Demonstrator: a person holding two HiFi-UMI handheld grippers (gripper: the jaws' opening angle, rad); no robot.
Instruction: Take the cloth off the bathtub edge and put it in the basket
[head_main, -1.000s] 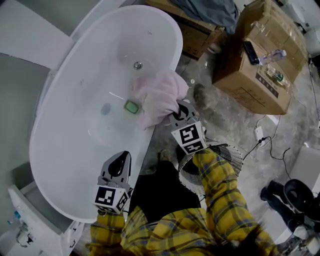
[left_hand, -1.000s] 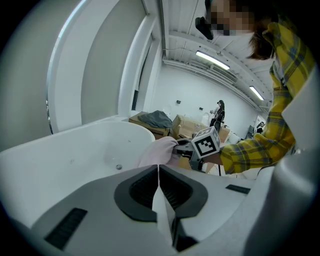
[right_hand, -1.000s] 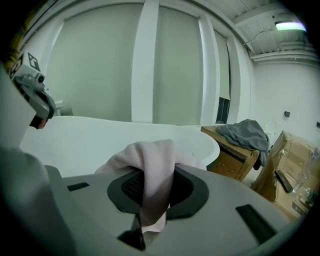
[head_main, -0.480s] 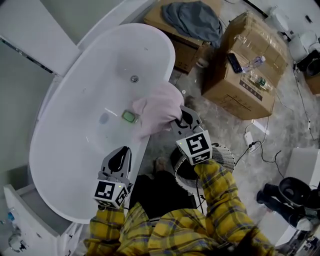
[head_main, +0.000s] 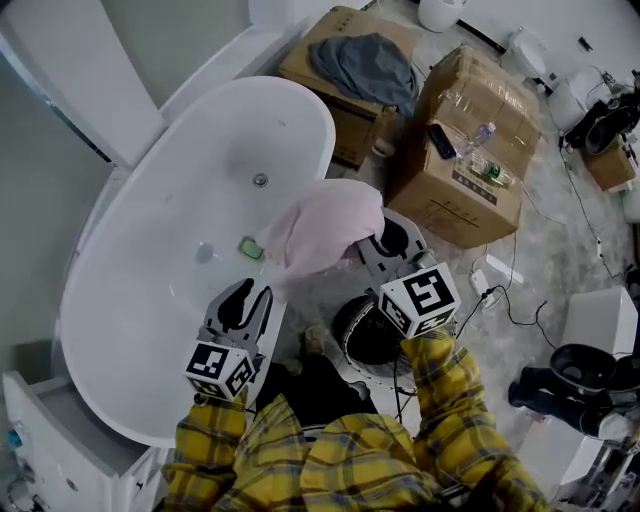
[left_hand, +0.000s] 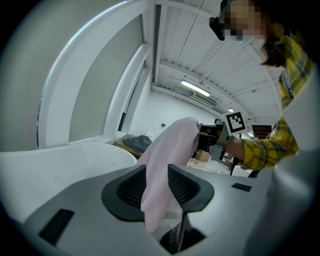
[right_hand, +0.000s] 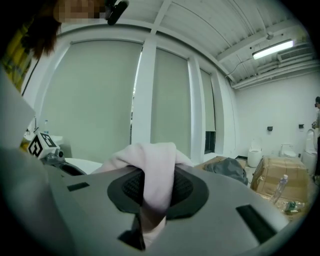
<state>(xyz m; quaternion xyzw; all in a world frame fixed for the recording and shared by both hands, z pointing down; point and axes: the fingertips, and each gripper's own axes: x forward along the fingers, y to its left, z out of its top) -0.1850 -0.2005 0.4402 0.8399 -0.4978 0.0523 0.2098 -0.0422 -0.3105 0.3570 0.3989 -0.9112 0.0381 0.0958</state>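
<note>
— What sits closest to the camera?
— Yellow plaid sleeves (head_main: 440, 400) at the bottom of the head view; each hand holds a gripper.
— How is the left gripper?
— The left gripper (head_main: 250, 297) is over the near rim of the white bathtub (head_main: 150, 300); its jaws have just been opening and now stand apart; in the left gripper view the lower end of the pink cloth (left_hand: 165, 165) hangs between them, not pinched.
— Where is the basket?
— The dark wire basket (head_main: 342, 335) stands on the floor just beside the tub, under the right hand; the cloth is not yet in it.
— And the right gripper?
— The right gripper (head_main: 388, 238) has its jaws pressed on a fold of the cloth; the rest hangs from it toward the tub and the left gripper.
— Anything farther out?
— A small green thing (head_main: 249, 247) lies inside the tub; beyond stand cardboard boxes (head_main: 460, 150); a grey garment (head_main: 365, 65) lies on one.
</note>
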